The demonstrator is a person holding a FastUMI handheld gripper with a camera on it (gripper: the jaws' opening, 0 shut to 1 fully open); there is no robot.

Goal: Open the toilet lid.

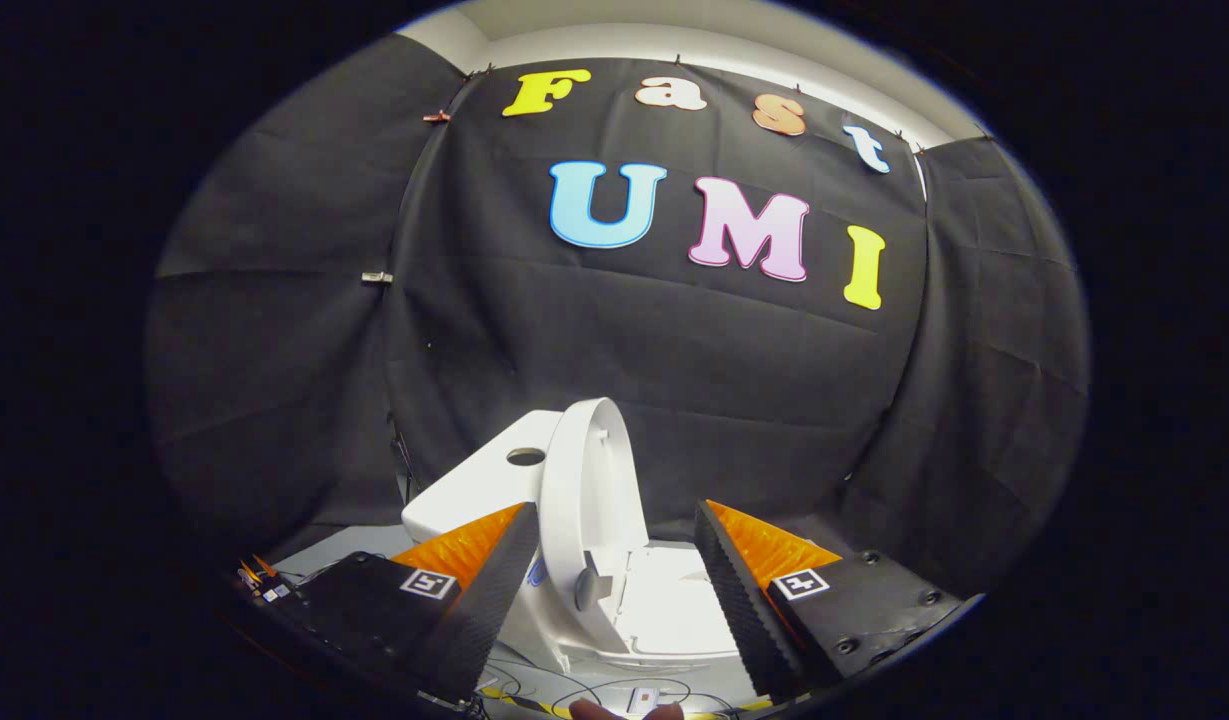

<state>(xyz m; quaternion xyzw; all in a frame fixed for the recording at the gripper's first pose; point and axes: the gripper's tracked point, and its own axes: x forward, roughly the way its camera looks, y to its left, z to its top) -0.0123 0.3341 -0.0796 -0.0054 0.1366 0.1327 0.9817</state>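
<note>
A small white toilet stands just ahead of my fingers. Its lid (589, 500) is raised upright and leans back toward the cistern (484, 485), which has a round button hole on top. The seat and bowl (674, 610) lie exposed below, between my fingertips. My gripper (614, 520) is open, its black ribbed fingers with orange backs set wide apart. The left finger (499, 580) sits close beside the lid's edge, and I cannot tell if it touches. The right finger (729, 580) hangs over the bowl's right side with nothing pressed on it.
Black cloth walls close in behind and to both sides of the toilet. Thin cables (574, 690) run across the pale floor under the fingers. A small clutter of coloured parts (259, 580) sits at the far left by the floor's edge.
</note>
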